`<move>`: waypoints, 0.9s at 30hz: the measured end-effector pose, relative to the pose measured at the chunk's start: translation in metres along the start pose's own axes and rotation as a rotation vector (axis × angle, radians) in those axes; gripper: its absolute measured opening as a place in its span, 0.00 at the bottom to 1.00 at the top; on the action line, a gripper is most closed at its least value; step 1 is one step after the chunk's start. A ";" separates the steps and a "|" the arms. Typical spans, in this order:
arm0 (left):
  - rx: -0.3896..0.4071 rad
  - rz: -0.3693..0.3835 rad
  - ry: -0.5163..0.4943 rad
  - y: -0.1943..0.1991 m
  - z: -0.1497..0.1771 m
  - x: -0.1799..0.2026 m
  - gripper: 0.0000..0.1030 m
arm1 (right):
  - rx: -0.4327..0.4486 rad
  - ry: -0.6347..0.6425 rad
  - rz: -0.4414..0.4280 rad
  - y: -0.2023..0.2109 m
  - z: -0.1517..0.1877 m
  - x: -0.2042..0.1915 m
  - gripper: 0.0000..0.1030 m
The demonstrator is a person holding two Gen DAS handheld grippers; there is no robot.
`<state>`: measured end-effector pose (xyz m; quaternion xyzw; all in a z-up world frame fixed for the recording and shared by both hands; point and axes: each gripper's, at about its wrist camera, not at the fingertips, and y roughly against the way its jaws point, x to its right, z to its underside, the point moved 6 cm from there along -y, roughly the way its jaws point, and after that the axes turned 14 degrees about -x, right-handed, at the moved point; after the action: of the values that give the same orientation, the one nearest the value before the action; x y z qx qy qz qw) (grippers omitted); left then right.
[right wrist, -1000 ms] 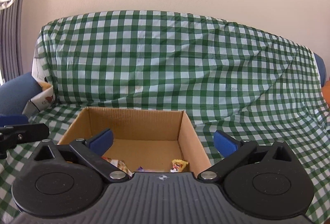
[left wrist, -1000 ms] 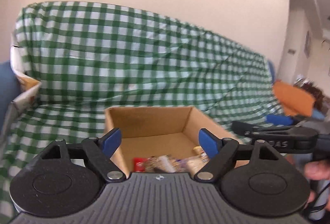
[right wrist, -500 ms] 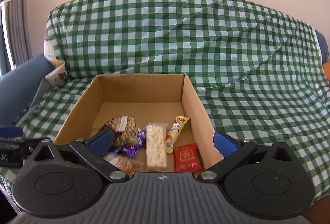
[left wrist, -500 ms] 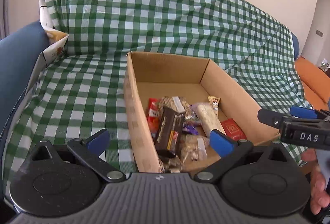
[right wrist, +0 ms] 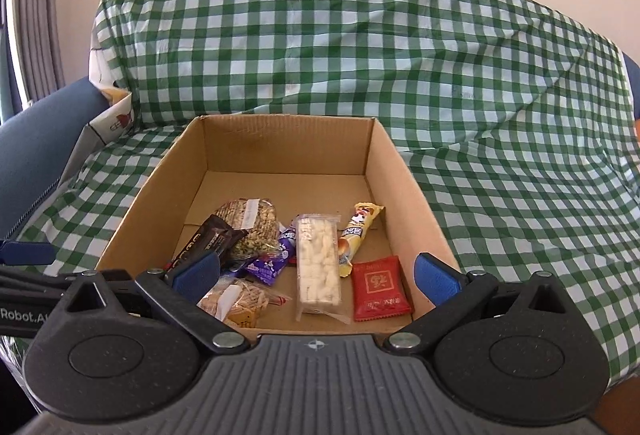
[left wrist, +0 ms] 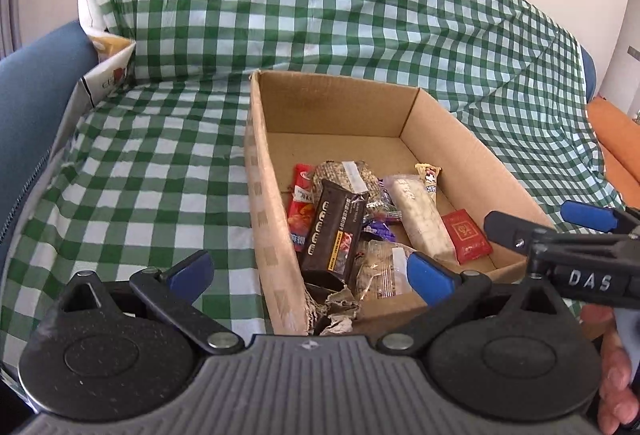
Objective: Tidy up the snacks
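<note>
An open cardboard box (right wrist: 396, 171) (left wrist: 472, 155) sits on a sofa covered in green checked cloth. Several snacks lie in its near half: a dark chocolate bar (left wrist: 334, 235) (right wrist: 208, 241), a white puffed-rice bar (right wrist: 318, 267) (left wrist: 420, 219), a red packet (right wrist: 378, 289) (left wrist: 466, 235), a yellow wafer stick (right wrist: 358, 231), a seed cracker (right wrist: 250, 217) and purple sweets (right wrist: 266, 267). My left gripper (left wrist: 308, 273) is open and empty over the box's near left wall. My right gripper (right wrist: 316, 275) is open and empty above the box's near edge; it also shows in the left wrist view (left wrist: 560, 231).
The checked cloth (right wrist: 500, 195) spreads flat on both sides of the box. A blue armrest (left wrist: 28, 87) with a printed paper bag (left wrist: 108, 71) stands at the left. An orange cushion (left wrist: 616, 131) lies at the far right. The sofa back rises behind the box.
Both grippers have risen and tilted downward, so the snacks inside the box have come into full view. Both stay open and empty.
</note>
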<state>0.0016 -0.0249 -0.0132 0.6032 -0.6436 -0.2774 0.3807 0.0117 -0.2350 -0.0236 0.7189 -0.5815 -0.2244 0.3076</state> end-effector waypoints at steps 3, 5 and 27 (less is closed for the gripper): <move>-0.004 -0.003 0.003 -0.002 -0.001 0.000 1.00 | -0.003 0.011 0.016 -0.003 -0.001 -0.001 0.99; -0.006 -0.001 0.005 -0.002 -0.002 0.000 1.00 | -0.009 0.003 0.010 -0.005 -0.002 0.000 0.99; 0.000 0.011 0.005 -0.002 -0.002 0.009 1.00 | -0.009 0.004 0.016 -0.005 -0.002 0.002 0.99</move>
<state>0.0049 -0.0337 -0.0122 0.6004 -0.6457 -0.2739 0.3841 0.0168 -0.2361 -0.0257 0.7134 -0.5857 -0.2232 0.3135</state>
